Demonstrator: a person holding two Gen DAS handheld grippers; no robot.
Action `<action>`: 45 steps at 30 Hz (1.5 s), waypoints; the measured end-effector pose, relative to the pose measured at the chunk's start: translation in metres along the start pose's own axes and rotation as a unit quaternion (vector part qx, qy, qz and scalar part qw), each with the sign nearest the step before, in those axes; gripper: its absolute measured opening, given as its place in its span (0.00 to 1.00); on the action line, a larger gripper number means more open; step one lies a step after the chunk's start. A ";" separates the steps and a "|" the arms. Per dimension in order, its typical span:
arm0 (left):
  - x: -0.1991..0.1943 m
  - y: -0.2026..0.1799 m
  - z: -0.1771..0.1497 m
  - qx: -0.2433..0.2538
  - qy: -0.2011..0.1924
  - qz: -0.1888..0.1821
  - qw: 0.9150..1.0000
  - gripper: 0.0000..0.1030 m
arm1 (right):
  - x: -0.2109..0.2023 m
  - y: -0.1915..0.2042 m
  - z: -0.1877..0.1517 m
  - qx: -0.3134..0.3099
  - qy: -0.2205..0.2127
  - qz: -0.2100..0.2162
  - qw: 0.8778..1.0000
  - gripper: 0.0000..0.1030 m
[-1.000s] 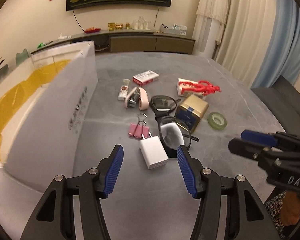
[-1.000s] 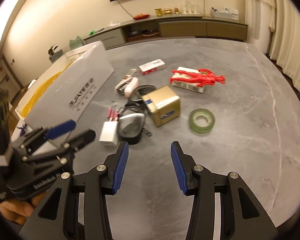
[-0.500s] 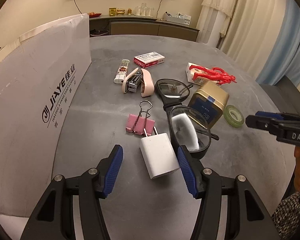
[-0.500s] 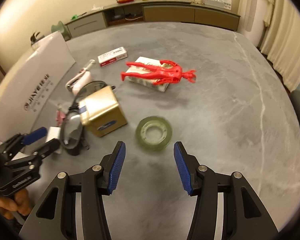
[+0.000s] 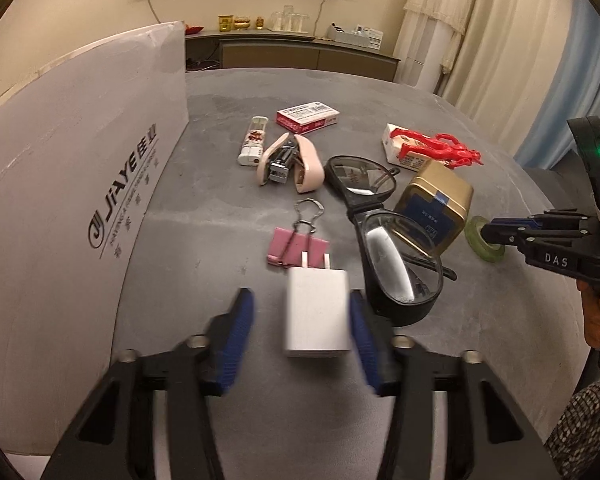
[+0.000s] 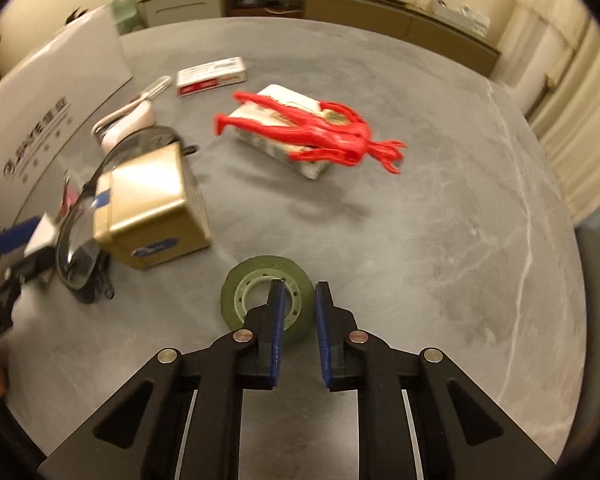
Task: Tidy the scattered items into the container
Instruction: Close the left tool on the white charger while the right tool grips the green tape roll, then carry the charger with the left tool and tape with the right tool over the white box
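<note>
A white USB charger (image 5: 316,316) lies on the grey table (image 5: 220,208), and my left gripper (image 5: 300,332) stands open with one blue finger on each side of it. The right finger is close against the charger; the left one is apart. In the right wrist view my right gripper (image 6: 299,316) has narrowed onto the near wall of a green tape roll (image 6: 252,280), one finger in the hole and one outside. The left wrist view shows that tape roll (image 5: 474,232) at the right gripper's tips. The white container (image 5: 60,200) rises along the left.
Black goggles (image 5: 396,264) touch the charger's right side, beside a gold tin (image 5: 436,208). Pink binder clips (image 5: 296,244) lie just beyond the charger. Farther off lie a pink stapler (image 5: 292,164), a lighter (image 5: 254,146), a red staple box (image 5: 307,115) and a red figure (image 5: 440,148).
My left gripper has moved forward so the charger now sits between its fingers. My right gripper came down over the tape roll and closed from wide open onto its rim.
</note>
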State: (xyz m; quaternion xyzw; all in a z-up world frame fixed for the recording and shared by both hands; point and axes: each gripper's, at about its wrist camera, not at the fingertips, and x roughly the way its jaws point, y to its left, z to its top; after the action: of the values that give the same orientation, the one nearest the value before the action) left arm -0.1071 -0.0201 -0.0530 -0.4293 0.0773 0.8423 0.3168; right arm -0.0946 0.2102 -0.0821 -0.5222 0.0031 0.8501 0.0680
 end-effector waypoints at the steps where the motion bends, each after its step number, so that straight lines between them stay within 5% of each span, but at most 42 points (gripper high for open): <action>1: 0.000 -0.002 0.000 0.006 0.000 0.005 1.000 0.31 | -0.001 0.000 -0.001 0.003 0.000 0.003 1.000 0.15; 12: -0.029 0.001 0.006 -0.002 -0.031 -0.025 0.999 0.31 | -0.044 -0.003 0.002 0.052 -0.053 0.047 0.996 0.13; 22: -0.053 -0.002 0.014 0.012 -0.066 0.004 0.998 0.31 | -0.067 0.025 -0.006 0.052 -0.083 0.076 0.992 0.13; 45: -0.143 0.032 0.032 -0.024 -0.169 -0.023 0.985 0.31 | -0.119 0.093 -0.012 0.045 -0.157 0.069 0.984 0.14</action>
State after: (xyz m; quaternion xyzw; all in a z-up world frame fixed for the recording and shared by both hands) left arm -0.0862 -0.0997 0.0725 -0.2904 -0.0076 0.8967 0.3340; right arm -0.0416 0.1037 0.0122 -0.3772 0.0669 0.9231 0.0327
